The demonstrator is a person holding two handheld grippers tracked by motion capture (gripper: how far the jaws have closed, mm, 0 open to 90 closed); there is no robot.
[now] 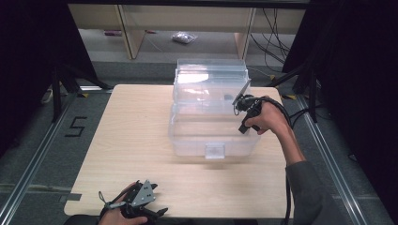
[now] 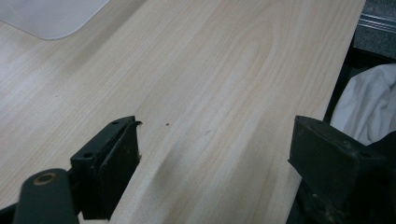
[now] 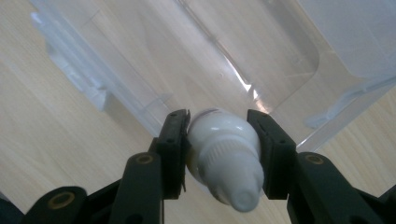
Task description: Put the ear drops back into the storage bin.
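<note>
A clear plastic storage box (image 1: 211, 110) stands open in the middle of the wooden table, its lid raised at the back. My right gripper (image 1: 240, 104) hangs over the box's right rim, shut on a small white bottle (image 3: 224, 151) whose capped tip points back at the camera. Below the bottle lies the empty box floor (image 3: 224, 56). My left gripper (image 1: 141, 199) rests at the table's near edge, left of centre. Its jaws stand wide apart over bare wood (image 2: 205, 107), with nothing between them.
The wooden table (image 1: 131, 140) has free room left and in front of the box. A white cloth (image 2: 369, 107) shows past the table edge in the left gripper view. Black frame posts, cables and a shelf unit stand behind the table.
</note>
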